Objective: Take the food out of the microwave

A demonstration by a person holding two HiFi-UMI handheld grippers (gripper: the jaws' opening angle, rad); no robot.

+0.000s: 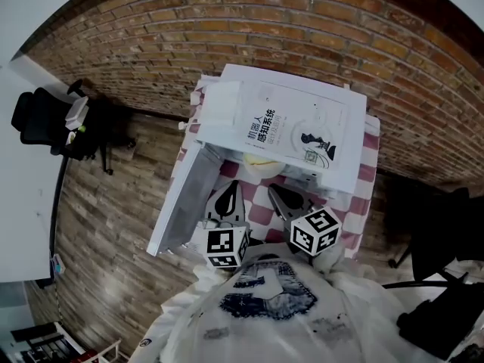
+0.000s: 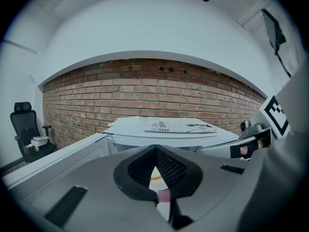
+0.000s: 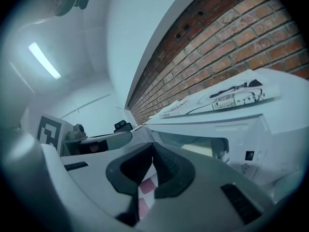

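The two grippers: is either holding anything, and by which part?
Nothing is held. The left gripper and the right gripper both have their jaws together and empty, in front of the open microwave.

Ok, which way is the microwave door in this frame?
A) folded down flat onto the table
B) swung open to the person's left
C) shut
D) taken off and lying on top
B: in the head view the door stands swung out to the left of the microwave, leaving the cavity open.

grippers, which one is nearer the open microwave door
The left gripper: the swung-open door stands right beside it, while the right gripper is farther off, on its other side.
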